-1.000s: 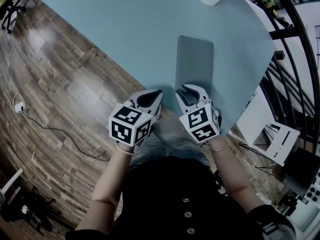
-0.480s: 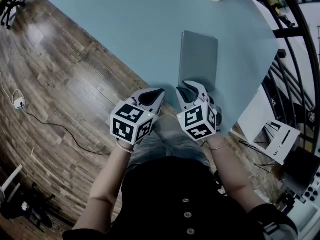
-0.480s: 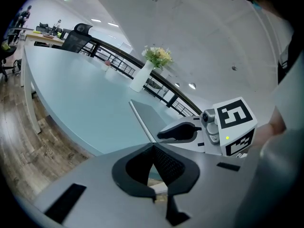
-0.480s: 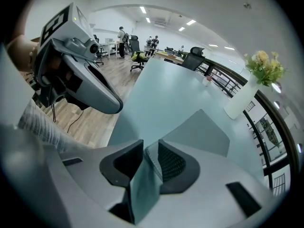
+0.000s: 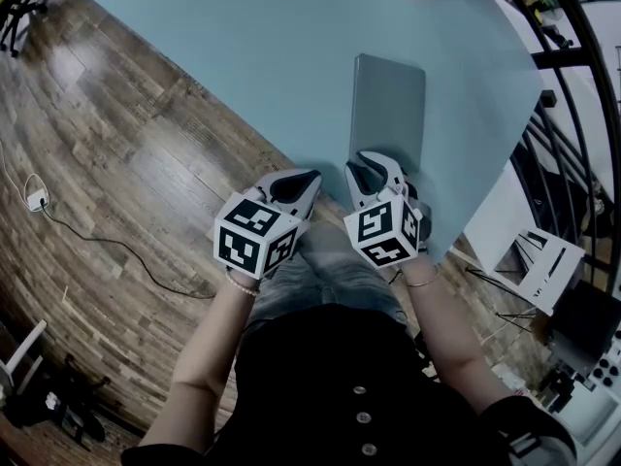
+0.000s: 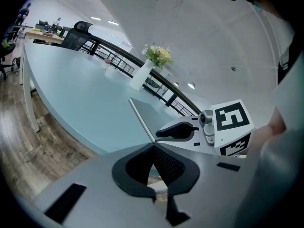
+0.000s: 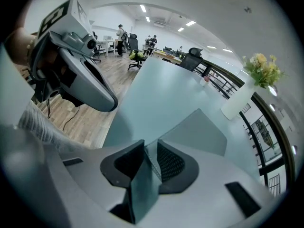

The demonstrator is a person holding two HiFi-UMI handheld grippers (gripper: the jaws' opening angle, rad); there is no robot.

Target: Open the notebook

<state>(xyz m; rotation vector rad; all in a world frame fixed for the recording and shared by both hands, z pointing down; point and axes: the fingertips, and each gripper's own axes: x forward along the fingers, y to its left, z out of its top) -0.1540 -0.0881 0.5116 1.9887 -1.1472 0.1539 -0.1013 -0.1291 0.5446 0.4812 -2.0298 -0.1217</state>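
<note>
Plainly, the notebook (image 5: 386,105) is not yet open: it lies flat and closed on the pale blue surface (image 5: 223,47), close to the edge nearest us, its long side running away from us. We judge that it sits there so that its cover is within easy reach from where we stand.

Our right tool (image 5: 375,163) tilts steeply down at the notebook's near end. Its jaws have just been closing but stand apart. The stitched edge of the cover runs up between them, lying close by one pad, with bare surface showing by the other — so nothing is clamped yet. We take this as lining up to catch the cover's edge, the one part that can be lifted.

Our left tool (image 5: 306,181) hangs just beside the right one, off the near edge of the surface and over our lap. Its jaws are closed on each other with nothing between them. It seems parked there, near enough to steady the notebook if it slides — but that is our guess.

A white vase (image 7: 240,101) of flowers stands well apart at the far side.
</note>
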